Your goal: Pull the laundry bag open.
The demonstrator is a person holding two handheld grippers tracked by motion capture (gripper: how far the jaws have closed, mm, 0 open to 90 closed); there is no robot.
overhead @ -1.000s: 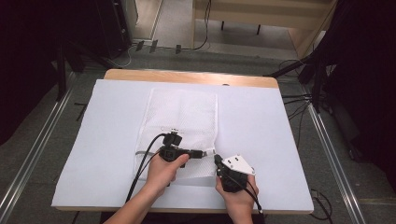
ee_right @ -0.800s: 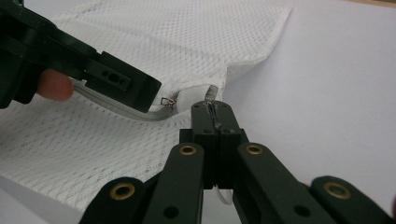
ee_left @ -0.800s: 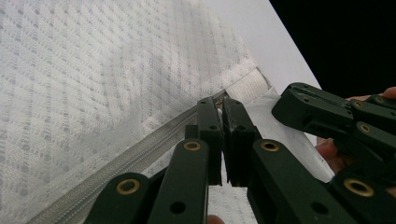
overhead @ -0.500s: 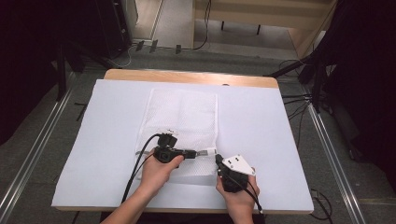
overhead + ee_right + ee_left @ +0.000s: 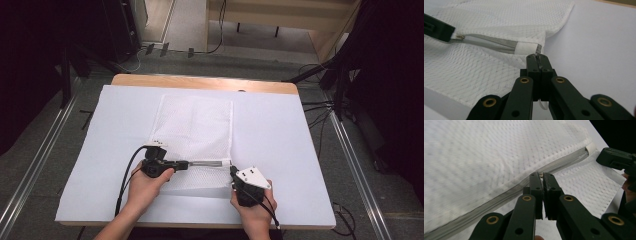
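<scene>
Two hand-held grippers are clamped on the mesh laundry bag (image 5: pixel 194 132) lying on the worktop (image 5: pixel 280 130): left hand-held gripper (image 5: pixel 542 175) on the zipper pull, right hand-held gripper (image 5: pixel 537 57) pinching the zipper's end corner. That corner's best kept taut, the pull drawn straight along the zipper (image 5: pixel 496 45).

Left claw (image 5: pixel 186 163) — farther left along the mesh bag's (image 5: pixel 195 125) zipper (image 5: pixel 207 162) — longer stretch exposed.
</scene>
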